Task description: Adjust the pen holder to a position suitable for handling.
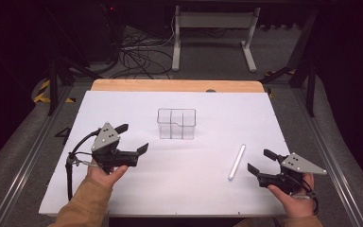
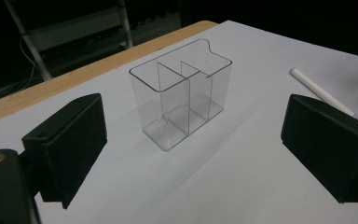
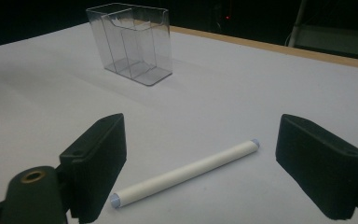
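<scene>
- Jaws on the right gripper (image 1: 260,160) stand wide apart with nothing held; in the right gripper view the tube (image 3: 185,173) lies on the bench between and just ahead of them, untouched.
- Jaws on the left gripper (image 1: 133,137) are likewise spread wide and empty, aimed at the clear box (image 2: 181,99), which stands upright near the middle of the bench (image 1: 179,189).
- That white tube lies flat on the right side of the bench, well apart from the box and just beside the right gripper.
- Its long axis runs from the near end by the person's right hand (image 1: 293,201) away and slightly rightward in the high view; in the right gripper view it lies slanted across the gap, near end low left, far end up right.
- What I'd worry about: the tube is round and could roll if one jaw touches it first, since it sits skewed to the jaws rather than square across them.
- A grip near one end could let it tip or swing.
- The box looks light; a nudge from the left gripper might slide or topple it.
</scene>
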Available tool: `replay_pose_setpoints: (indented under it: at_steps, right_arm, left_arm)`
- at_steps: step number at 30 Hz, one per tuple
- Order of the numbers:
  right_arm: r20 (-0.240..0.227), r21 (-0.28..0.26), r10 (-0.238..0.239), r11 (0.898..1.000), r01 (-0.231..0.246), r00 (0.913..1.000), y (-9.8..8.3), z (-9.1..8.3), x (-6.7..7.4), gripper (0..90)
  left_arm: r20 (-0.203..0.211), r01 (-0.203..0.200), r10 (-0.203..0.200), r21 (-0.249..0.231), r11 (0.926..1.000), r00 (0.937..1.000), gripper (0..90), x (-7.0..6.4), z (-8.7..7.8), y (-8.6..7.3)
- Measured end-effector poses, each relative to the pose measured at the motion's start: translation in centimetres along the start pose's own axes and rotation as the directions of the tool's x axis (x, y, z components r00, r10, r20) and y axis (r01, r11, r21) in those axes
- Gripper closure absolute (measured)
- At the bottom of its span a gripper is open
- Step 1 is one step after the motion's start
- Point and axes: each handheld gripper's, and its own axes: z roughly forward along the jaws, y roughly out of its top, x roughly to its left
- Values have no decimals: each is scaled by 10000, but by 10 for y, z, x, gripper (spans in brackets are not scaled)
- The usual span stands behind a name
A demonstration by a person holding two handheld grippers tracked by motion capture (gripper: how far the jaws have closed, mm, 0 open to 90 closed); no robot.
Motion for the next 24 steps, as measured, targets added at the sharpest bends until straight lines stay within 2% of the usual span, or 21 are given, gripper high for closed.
replay_pose_setpoints:
  at_steps: [7,8,11,14,16,17,18,21,24]
  right_arm:
    - [-10,-9,80,10000,-80,10000,-2,-1,0,171]
    - [-24,-1,82,10000,-82,10000,-2,-1,0,171]
    - [-38,4,103,9999,-103,9999,-2,-1,0,171]
    - [-61,19,117,9999,-116,9999,-2,-1,0,171]
    - [-96,-3,127,9999,-127,9999,-2,-1,1,174]
    - [-106,-15,128,9999,-128,9999,-2,-1,1,175]
    - [-106,-15,128,9999,-128,9999,-2,-1,1,175]
    - [-160,-34,122,9999,-122,9998,-1,0,0,178]
    - [-213,-40,153,9999,-154,9997,-1,1,0,178]
  left_arm:
    - [401,-316,316,5,9995,9987,67,0,10,8]
    - [559,-342,338,54,9994,9979,68,0,11,10]
    - [596,-420,413,96,9991,9974,84,1,12,12]
    - [884,-502,486,164,9986,9949,130,4,13,15]
    - [1182,-558,517,319,9979,9916,181,6,16,17]
    - [1703,-531,388,800,9954,9846,180,8,22,20]
    - [1703,-531,388,800,9954,9846,179,8,22,20]
    - [1619,-886,682,1224,9885,9844,184,9,27,25]
    - [1512,-1030,820,1366,9853,9851,184,10,31,29]
